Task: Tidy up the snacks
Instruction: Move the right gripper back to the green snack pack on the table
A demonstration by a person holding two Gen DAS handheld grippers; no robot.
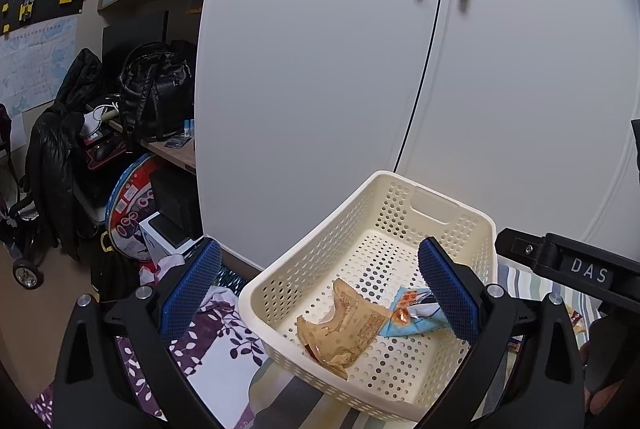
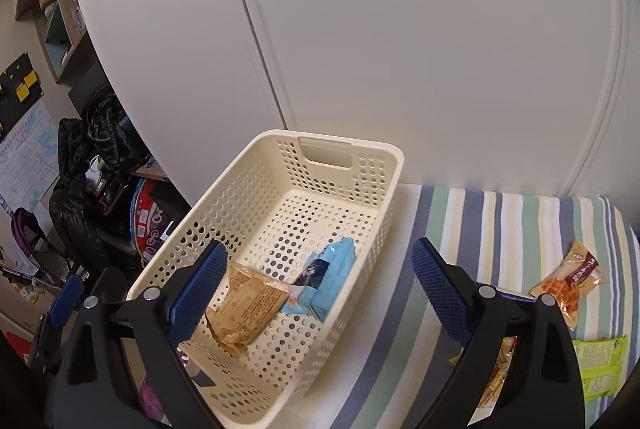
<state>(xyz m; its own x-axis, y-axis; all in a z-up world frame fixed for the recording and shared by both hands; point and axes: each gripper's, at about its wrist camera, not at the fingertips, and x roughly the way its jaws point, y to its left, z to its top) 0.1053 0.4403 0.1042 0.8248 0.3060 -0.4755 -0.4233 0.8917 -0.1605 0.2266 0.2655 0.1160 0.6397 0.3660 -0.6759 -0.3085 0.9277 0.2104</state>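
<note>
Through the left wrist view we are holding the left gripper (image 1: 320,289) empty, its blue-padded fingers spread wide over the cream perforated plastic basket (image 1: 460,225), where a tan crinkled snack packet (image 1: 344,325) and a light-blue snack packet (image 1: 416,321) are lying side by side. Through the right wrist view we are holding the right gripper (image 2: 320,289) equally wide and empty across the basket's right wall, while an orange snack packet (image 2: 572,277) and a lime-green packet (image 2: 598,361) are waiting on the striped bed cover (image 2: 460,229). We judge the next pick is going best by swinging right, lowering flat over one packet and pinching its crimped edge.
</note>
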